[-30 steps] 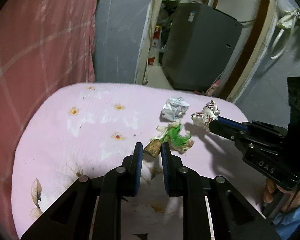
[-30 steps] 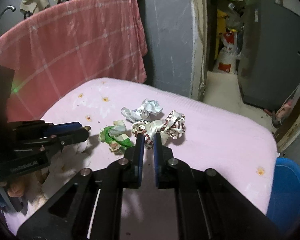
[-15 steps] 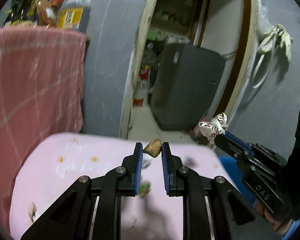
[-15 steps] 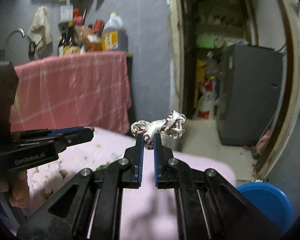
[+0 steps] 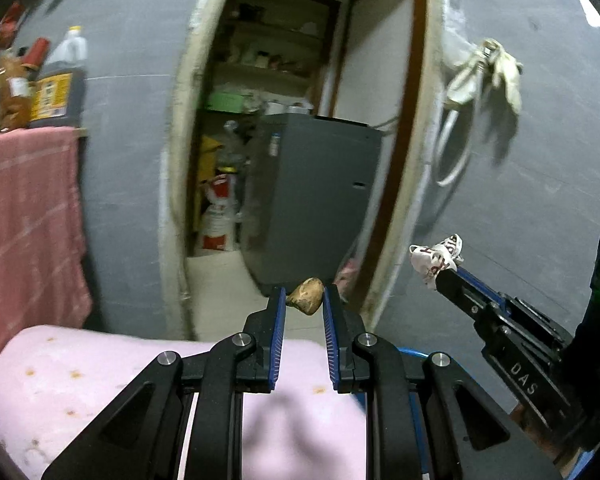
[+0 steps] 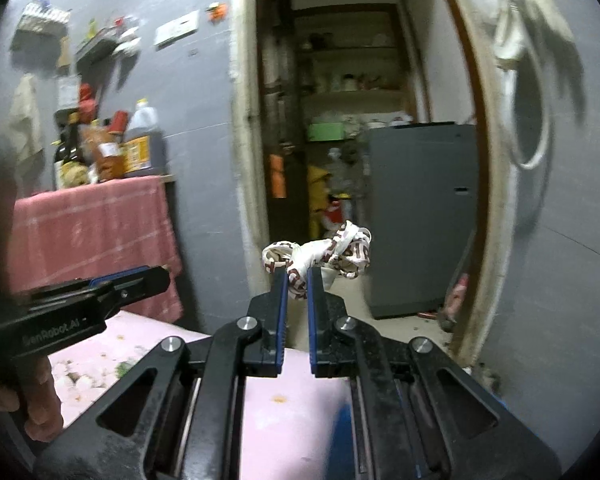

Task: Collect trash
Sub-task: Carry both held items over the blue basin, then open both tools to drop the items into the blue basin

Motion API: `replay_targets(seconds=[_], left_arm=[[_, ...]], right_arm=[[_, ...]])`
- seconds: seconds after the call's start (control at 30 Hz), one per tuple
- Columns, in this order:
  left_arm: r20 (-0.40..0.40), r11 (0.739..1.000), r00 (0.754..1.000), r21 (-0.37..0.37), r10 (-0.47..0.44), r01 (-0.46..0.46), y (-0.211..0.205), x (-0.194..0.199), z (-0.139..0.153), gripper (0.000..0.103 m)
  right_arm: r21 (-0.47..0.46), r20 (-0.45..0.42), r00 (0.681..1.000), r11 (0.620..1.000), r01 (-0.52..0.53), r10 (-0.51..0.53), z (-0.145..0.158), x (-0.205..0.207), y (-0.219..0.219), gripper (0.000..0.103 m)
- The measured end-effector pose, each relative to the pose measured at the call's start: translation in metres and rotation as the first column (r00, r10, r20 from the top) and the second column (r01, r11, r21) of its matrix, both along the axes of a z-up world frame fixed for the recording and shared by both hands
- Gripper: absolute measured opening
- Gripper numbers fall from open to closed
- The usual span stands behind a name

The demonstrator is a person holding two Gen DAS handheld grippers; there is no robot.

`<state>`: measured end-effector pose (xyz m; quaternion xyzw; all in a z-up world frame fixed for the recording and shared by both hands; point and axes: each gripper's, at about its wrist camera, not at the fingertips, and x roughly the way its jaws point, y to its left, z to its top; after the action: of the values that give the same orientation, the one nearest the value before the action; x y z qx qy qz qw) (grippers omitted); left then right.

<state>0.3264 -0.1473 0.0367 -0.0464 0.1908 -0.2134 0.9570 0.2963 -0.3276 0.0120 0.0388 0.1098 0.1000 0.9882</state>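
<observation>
My left gripper [image 5: 305, 296] is shut on a small brown scrap [image 5: 308, 295] and holds it high above the pink table [image 5: 100, 376]. My right gripper [image 6: 298, 276] is shut on a crumpled white-and-red wrapper [image 6: 332, 252], also lifted well above the table; it shows in the left wrist view [image 5: 438, 258] too, at the tip of the right gripper. The left gripper appears in the right wrist view [image 6: 156, 276] at the left. A little green trash [image 6: 122, 368] lies on the table. The other trash is out of view.
A blue bin edge [image 6: 342, 424] shows below the table's right end. A pink cloth-covered counter [image 6: 92, 232] with bottles [image 6: 140, 140] stands left. An open doorway with a grey appliance [image 5: 316, 196] lies ahead. A rag [image 5: 488, 68] hangs on the wall.
Both grippers have risen and tilted up from the table with their trash held; the table trash pile has dropped out of view.
</observation>
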Motion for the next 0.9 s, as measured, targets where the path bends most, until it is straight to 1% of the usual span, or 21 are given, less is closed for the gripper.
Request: replay_targets(seconds=[0.2, 0.33, 0.47, 0.63, 0.77, 0.9], left_arm=[[-0.047, 0.997, 0.996, -0.008, -0.082, 0.081, -0.054, 0.016, -0.008, 0.016], [-0.097, 0.993, 0.989, -0.002, -0.114, 0.115, -0.081, 0.023, -0.018, 0.016], [-0.173, 0.989, 0.975, 0.012, -0.142, 0.146, -0.106, 0.031, -0.033, 0.016], [-0.264, 0.982, 0.95, 0.039, -0.166, 0.183, -0.129, 0.037, -0.052, 0.016], [-0.312, 0.978, 0.933, 0.047, -0.181, 0.205, -0.139, 0.039, -0.063, 0.016], [-0.34, 0.975, 0.922, 0.052, -0.187, 0.217, -0.145, 0.04, -0.071, 0.016]], right_arm=[[0.043, -0.055, 0.995, 0.995, 0.09, -0.087, -0.002, 0.002, -0.052, 0.009], [0.075, -0.1, 0.989, 0.99, 0.12, -0.112, -0.005, 0.003, -0.081, 0.009], [0.097, -0.171, 0.979, 0.987, 0.13, -0.112, -0.014, 0.007, -0.103, 0.009], [0.102, -0.269, 0.957, 0.985, 0.137, -0.105, -0.027, 0.015, -0.12, 0.009], [0.094, -0.351, 0.932, 0.987, 0.129, -0.088, -0.042, 0.022, -0.127, 0.01], [0.081, -0.399, 0.913, 0.989, 0.127, -0.085, -0.051, 0.027, -0.13, 0.01]])
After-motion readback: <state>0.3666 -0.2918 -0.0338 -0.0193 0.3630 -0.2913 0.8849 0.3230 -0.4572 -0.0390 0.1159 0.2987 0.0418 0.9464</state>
